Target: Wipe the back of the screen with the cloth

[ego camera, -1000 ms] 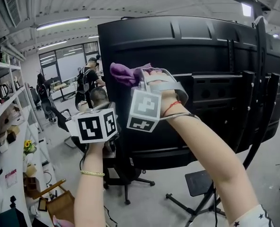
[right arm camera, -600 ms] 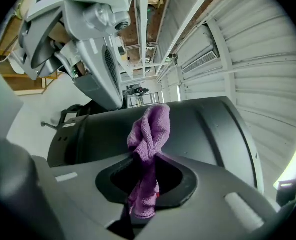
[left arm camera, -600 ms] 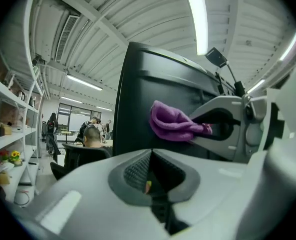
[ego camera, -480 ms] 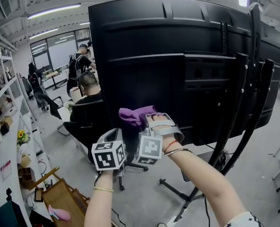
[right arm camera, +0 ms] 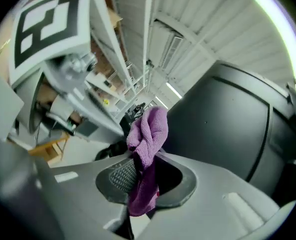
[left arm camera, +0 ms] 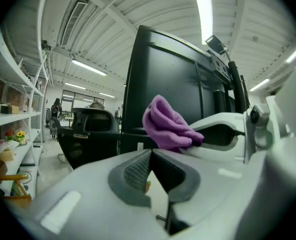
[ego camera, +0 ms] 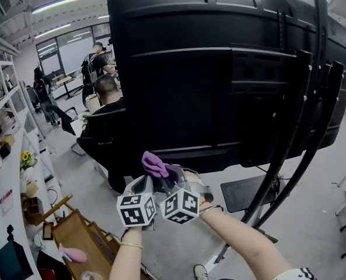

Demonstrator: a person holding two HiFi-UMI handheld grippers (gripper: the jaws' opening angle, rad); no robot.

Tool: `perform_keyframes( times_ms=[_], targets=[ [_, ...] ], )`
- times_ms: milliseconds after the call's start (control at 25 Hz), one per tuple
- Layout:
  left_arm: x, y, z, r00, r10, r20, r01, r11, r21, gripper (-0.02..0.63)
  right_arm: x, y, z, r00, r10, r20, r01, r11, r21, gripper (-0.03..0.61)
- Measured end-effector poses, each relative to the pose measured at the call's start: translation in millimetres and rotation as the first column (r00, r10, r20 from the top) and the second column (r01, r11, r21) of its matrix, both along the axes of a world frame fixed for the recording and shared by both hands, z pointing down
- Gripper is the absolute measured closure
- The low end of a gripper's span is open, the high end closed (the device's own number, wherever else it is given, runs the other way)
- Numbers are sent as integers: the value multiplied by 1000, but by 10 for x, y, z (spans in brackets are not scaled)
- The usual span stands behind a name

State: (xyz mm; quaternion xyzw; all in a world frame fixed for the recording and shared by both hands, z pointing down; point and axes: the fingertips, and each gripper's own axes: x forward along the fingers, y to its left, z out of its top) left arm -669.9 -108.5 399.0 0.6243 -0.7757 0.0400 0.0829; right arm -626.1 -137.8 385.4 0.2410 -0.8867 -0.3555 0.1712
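Observation:
The black back of a large screen [ego camera: 184, 69] on a rolling stand fills the upper head view. My right gripper [ego camera: 168, 179] is shut on a purple cloth [ego camera: 155, 164], which sits just below the screen's bottom edge, off the panel. In the right gripper view the cloth [right arm camera: 148, 134] bunches up out of the pinched jaws, with the screen [right arm camera: 227, 114] to the right. My left gripper [ego camera: 143, 186] hangs beside the right one, its jaws shut with nothing between them. The cloth [left arm camera: 167, 125] and the screen [left arm camera: 162, 79] show ahead in the left gripper view.
The screen's stand [ego camera: 289, 156] has curved black legs at the right. A person [ego camera: 105, 95] sits on a black office chair [ego camera: 100, 144] behind the screen's left edge; others stand farther back. White shelves [ego camera: 3, 133] line the left. A wooden tray [ego camera: 79, 241] lies on the floor.
The right gripper has carried the cloth down the back of the screen, from its upper part to below its bottom edge. The left gripper has dropped alongside it.

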Motion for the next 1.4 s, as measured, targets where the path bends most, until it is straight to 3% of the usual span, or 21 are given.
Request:
perform_keyframes(
  times_ms=[120, 240, 560, 760, 1000, 1200, 1400],
  targets=[
    [76, -34, 183, 1000, 5, -19, -6, 1000, -15, 606, 27, -55, 118, 991, 12, 137, 14, 982, -186, 509],
    [204, -134, 279, 1000, 23, -14, -23, 1000, -17, 606, 161, -236, 226, 978, 73, 197, -15, 959, -282, 509],
    [996, -707, 404, 988, 150, -38, -150, 989, 3, 606, 1259, -936, 318, 919, 278, 279, -169, 919, -357, 509],
    [1548, -1032, 521, 971, 231, -61, -232, 973, -6, 606, 1981, -1324, 452, 866, 419, 272, -296, 870, -395, 509],
    [1961, -1213, 569, 954, 294, -65, -296, 955, -16, 606, 2504, -1570, 570, 794, 544, 272, -392, 799, -455, 509],
    [2037, -1093, 512, 951, 301, -68, -302, 953, -13, 606, 2602, -1409, 551, 797, 530, 289, -367, 806, -464, 509],
    [2076, -553, 472, 958, 280, -54, -281, 960, -1, 606, 2687, -743, 603, 826, 477, 301, -288, 815, -502, 509]
  ],
)
